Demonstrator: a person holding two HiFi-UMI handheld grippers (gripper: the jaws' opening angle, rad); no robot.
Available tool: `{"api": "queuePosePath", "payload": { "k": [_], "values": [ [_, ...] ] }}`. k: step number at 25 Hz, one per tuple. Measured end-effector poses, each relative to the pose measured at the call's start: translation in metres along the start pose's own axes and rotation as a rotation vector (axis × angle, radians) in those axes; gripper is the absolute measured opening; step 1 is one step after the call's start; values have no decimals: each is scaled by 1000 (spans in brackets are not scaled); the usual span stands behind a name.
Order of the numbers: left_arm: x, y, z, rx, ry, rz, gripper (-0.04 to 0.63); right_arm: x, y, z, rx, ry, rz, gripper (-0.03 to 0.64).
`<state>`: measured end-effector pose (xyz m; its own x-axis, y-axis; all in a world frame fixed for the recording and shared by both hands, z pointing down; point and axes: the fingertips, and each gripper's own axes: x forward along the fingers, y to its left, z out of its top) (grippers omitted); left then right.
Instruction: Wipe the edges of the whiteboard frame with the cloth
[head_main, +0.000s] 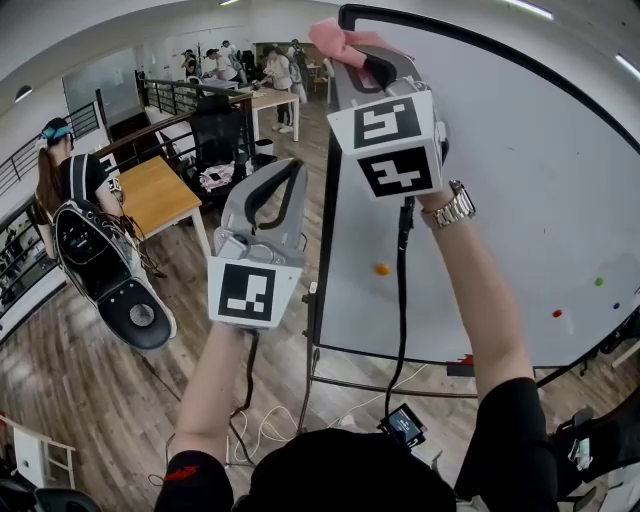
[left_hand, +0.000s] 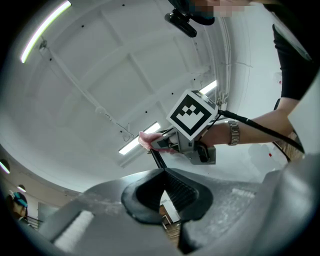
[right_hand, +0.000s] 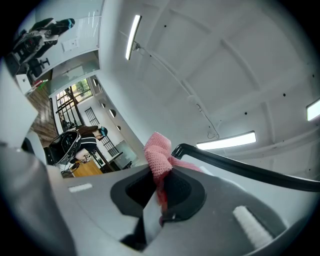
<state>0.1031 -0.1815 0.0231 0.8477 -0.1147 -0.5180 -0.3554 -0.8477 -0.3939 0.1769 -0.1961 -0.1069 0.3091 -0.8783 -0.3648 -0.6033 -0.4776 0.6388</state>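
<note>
Right gripper (head_main: 368, 62): raised to the top left corner of the whiteboard (head_main: 500, 190); its jaws are pressed together on the cloth, as the right gripper view (right_hand: 160, 189) shows.
Cloth (head_main: 336, 40): pink, knitted weave, bunched. One end is pinched between the right jaws and the rest stands out past the tips (right_hand: 158, 152), against the frame at the top left corner.
Frame (head_main: 322, 250): black and thin, running round the whiteboard. Its rounded corner and top edge cross the right gripper view (right_hand: 240, 169) just behind the cloth.
Left gripper (head_main: 288, 178): held lower, just beside the left edge of the frame and apart from it. In the left gripper view (left_hand: 164, 171) the jaws meet at their tips with nothing between them.
Marker cubes: one on the right gripper (head_main: 392, 140), one on the left gripper (head_main: 245, 292), each with black and white squares.
Wristwatch (head_main: 455, 208): metal band, on the right wrist.
Magnets: an orange one (head_main: 382, 269) near the left edge of the whiteboard; green (head_main: 598, 282) and red (head_main: 557, 313) ones toward its lower right.
Cable (head_main: 401, 300): black, hanging from the right gripper across the board's left part.
Wooden table (head_main: 155, 190): well left of the whiteboard, on the plank floor (head_main: 90, 390).
Person (head_main: 62, 170): standing at the far left, beyond the table.
</note>
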Motion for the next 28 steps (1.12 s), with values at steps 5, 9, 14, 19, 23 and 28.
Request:
{"api": "queuePosePath", "payload": {
  "k": [5,9,14,19,23,28],
  "values": [
    [-1,0,1,1,4,4,2,1,3,-2,2,4,4,29],
    [-4,1,3,-5,5,8,2,1,7,-5,0,9,11,29],
    [-6,1,1,-11,11,10,2,1,10,-7,5,12,14,29],
    [-8,-2,-3,-19,20,18,2,-1,12,-13,0,11,19,29],
    [-7,-5,-4,-21,25,24,2,-2,11,-19,8,17,23,29],
    [-11,-7,-8,-22,32,24,2,-4,14,-24,14,20,25,29]
  ]
}}
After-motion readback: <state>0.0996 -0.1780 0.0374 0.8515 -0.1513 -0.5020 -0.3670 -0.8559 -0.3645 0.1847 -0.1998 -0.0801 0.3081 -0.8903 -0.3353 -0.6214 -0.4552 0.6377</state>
